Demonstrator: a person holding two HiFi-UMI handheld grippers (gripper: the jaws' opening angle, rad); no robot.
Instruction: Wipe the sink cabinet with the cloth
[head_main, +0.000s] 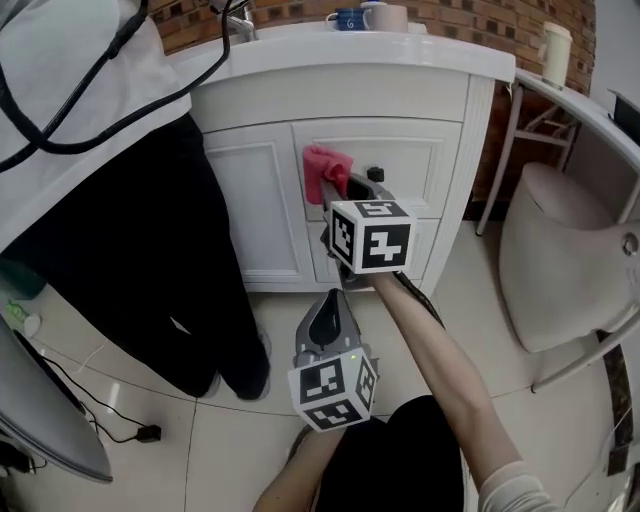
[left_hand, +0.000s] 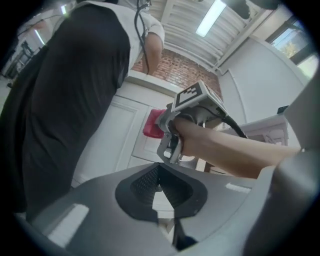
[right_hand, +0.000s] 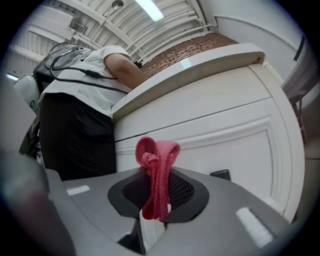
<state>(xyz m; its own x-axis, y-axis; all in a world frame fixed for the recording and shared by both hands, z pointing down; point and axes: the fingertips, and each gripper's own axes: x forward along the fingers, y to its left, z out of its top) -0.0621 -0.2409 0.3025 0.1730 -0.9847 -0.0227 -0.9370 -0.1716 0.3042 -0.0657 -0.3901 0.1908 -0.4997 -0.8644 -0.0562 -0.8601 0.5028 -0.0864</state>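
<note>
- Right gripper (head_main: 338, 188): raised to the front of the sink cabinet (head_main: 430, 150), marker cube turned up toward the head camera. Jaws are clamped on the pink cloth (head_main: 324, 170).
- In the right gripper view the cloth is seen pinched upright between the pads. A bunched loop stands above the jaws and the tail hangs down between them.
- Cloth position: against the recessed panel of the cabinet's middle section, upper left corner, just left of a small black knob (head_main: 375, 174). Contact with the panel looks likely from the head view; no view confirms it outright.
- Right arm: bare forearm (head_main: 440, 350) stretched forward and up from lower right, nearly straight. In the left gripper view the right hand (left_hand: 192, 137) is seen wrapped round the gripper's handle.
- Left gripper (head_main: 333, 300): held low and back, below the right gripper, over the tiled floor (head_main: 250, 440) and well apart from the cabinet. It is pointed toward the cabinet base. Jaws are drawn together, with nothing held between them.
- Left forearm (head_main: 300, 472): seen only at the bottom edge, bent in close to the body.
- A standing person (head_main: 150, 240) in dark trousers and a white top is noted at the cabinet's left, leaning on the sink top.
- Two cups (head_main: 350, 18) are seen on the sink top.
</note>
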